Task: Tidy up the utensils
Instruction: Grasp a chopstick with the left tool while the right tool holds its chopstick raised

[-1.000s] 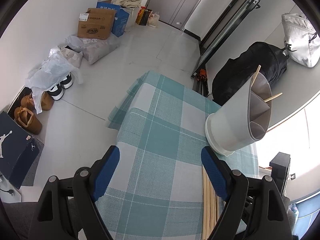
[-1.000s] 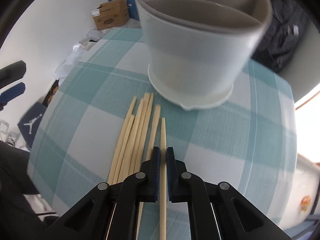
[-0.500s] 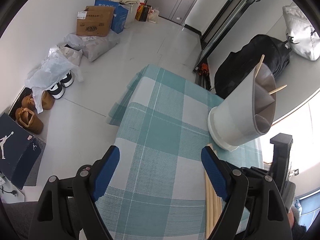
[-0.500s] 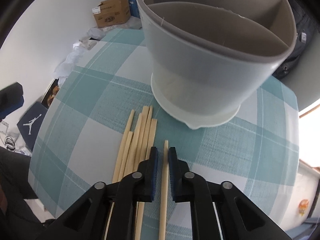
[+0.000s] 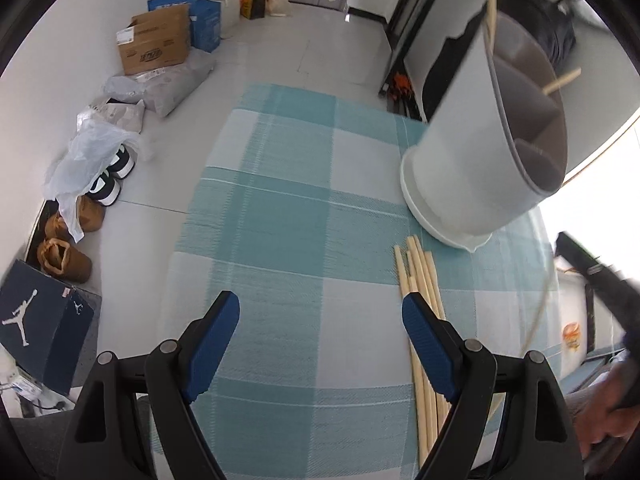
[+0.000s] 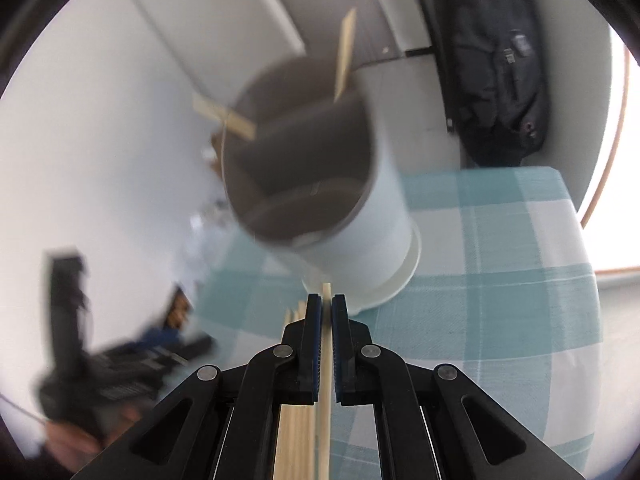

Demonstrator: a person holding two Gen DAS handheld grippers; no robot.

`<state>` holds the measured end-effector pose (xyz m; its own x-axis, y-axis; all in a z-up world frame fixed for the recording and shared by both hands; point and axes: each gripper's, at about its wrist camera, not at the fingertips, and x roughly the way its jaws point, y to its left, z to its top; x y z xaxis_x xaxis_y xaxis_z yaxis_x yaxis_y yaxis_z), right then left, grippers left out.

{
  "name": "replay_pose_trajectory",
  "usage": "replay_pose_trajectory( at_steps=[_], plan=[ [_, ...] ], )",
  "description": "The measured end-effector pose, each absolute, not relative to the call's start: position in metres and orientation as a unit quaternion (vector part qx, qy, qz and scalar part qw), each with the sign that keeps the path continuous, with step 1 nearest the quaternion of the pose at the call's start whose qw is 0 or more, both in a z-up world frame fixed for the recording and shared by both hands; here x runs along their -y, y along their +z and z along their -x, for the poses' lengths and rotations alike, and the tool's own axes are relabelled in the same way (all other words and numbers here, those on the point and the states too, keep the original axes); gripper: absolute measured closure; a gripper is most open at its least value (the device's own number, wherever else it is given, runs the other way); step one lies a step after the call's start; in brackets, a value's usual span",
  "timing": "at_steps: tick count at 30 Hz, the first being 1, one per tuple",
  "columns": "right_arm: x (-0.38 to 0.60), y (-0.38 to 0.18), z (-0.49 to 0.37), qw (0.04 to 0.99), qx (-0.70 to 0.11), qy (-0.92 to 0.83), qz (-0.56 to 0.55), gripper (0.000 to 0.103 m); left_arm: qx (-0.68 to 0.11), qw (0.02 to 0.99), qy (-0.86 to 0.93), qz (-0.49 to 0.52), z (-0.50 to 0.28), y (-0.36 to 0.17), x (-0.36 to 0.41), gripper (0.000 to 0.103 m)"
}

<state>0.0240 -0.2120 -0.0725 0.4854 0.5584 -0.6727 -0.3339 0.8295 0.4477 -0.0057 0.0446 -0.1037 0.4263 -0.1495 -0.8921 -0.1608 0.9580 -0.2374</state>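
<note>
- Right tongs (image 6: 326,312): blue pads pressed in on a single chopstick (image 6: 325,364); the stick runs lengthwise between the pads, its tip showing just past them; it points toward the base of the utensil holder (image 6: 360,216).
- Left tongs (image 5: 320,322): spread wide, nothing between the pads; they hover over the worktop (image 5: 280,216), which carries a teal-and-white checked cloth.
- Utensil holder (image 5: 476,152): white cylinder with a grey inner lining and dividers making several compartments; it stands upright on a white saucer-like base at the far right of the worktop; right wrist view is motion-blurred, so divider layout is unclear there.
- Two chopsticks in holder (image 5: 491,8): both lean against the rim with their ends sticking out above it; the exact compartment of each cannot be told.
- Loose chopsticks (image 5: 420,276): a bundle lying flat on the cloth, side by side, tips just short of the holder's base; the left tongs' right finger overlaps them in view; contact cannot be told.
- Right wrist view: loose sticks also show under and to the left of the pinched one (image 6: 294,440).
- Surroundings: cardboard box (image 5: 154,46), shoes (image 5: 110,178) and a dark shoebox (image 5: 38,324) on the floor to the left; black bag (image 6: 500,80) beyond the worktop.
</note>
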Motion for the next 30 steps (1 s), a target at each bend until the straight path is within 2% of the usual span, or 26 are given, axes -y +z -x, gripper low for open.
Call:
replay_pose_trajectory(
  at_steps=[10,12,14,22,23,25,28,30],
  plan=[
    [0.248,-0.063,-0.015,0.854,-0.401,0.280,-0.177,0.099,-0.564,0.818,0.019,0.112,-0.017,-0.119,-0.022,0.023],
    [0.253,-0.058,-0.012,0.855,-0.398,0.281,-0.181,0.099,-0.569,0.814,0.026,0.110,-0.021,-0.124,-0.021,0.024],
    [0.260,-0.053,-0.010,0.859,-0.392,0.280,-0.175,0.099,-0.578,0.809,0.036,0.104,-0.025,-0.128,-0.020,0.031],
    [0.273,-0.061,-0.010,0.853,-0.406,0.275,-0.177,0.099,-0.586,0.804,0.058,0.083,-0.035,-0.131,-0.011,0.031],
    [0.275,-0.062,-0.010,0.853,-0.406,0.273,-0.180,0.099,-0.589,0.802,0.058,0.081,-0.035,-0.131,-0.011,0.038],
    [0.277,-0.060,-0.010,0.855,-0.402,0.273,-0.183,0.099,-0.589,0.803,0.060,0.064,-0.036,-0.130,-0.008,0.044],
    [0.278,-0.055,-0.009,0.860,-0.393,0.273,-0.179,0.099,-0.592,0.802,0.055,0.058,-0.035,-0.129,-0.007,0.046],
    [0.278,-0.053,-0.008,0.861,-0.389,0.276,-0.179,0.099,-0.592,0.801,0.059,0.065,-0.033,-0.128,-0.011,0.055]
  ],
)
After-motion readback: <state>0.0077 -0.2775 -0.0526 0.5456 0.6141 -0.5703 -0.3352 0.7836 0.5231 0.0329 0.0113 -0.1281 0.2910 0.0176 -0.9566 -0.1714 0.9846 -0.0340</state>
